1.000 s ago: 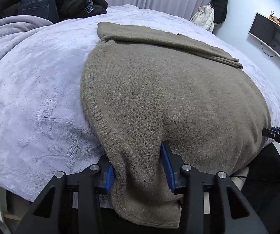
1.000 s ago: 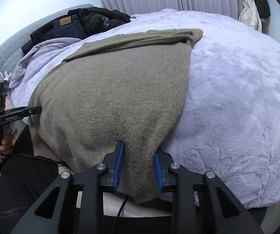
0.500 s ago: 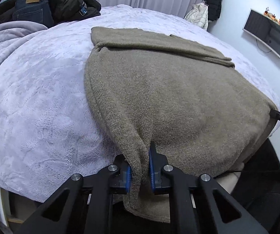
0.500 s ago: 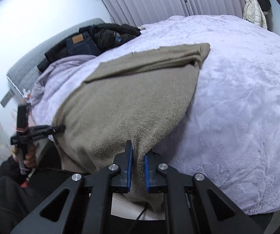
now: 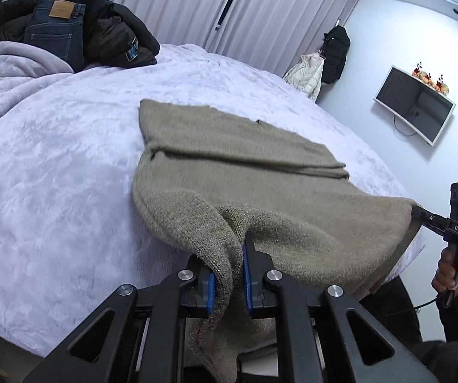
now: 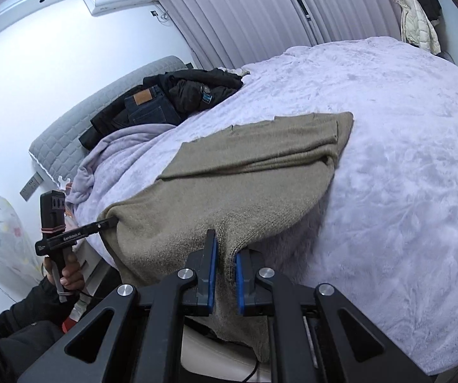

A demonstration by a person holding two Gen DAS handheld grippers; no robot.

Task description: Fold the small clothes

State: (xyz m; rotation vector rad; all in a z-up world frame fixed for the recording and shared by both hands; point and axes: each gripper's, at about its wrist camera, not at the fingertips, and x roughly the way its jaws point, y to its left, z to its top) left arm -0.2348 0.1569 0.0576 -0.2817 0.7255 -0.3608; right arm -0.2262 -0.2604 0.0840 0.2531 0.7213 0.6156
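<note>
Pinching the near hem of the olive-brown knit sweater [image 5: 244, 166], the left tool [image 5: 229, 274] and the right tool [image 6: 225, 271] are each clamped tight on a bunched corner of it. Between them the hem hangs off the bed's near edge, while the rest lies spread on the lilac fleece blanket [image 5: 53, 191]. Jeans [image 5: 58, 28] and a black jacket [image 5: 114, 38] sit piled at the far end.

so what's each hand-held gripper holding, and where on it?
Both hold the olive knit garment by its near hem: left hand-held gripper at one corner, right hand-held gripper at the other.
</note>
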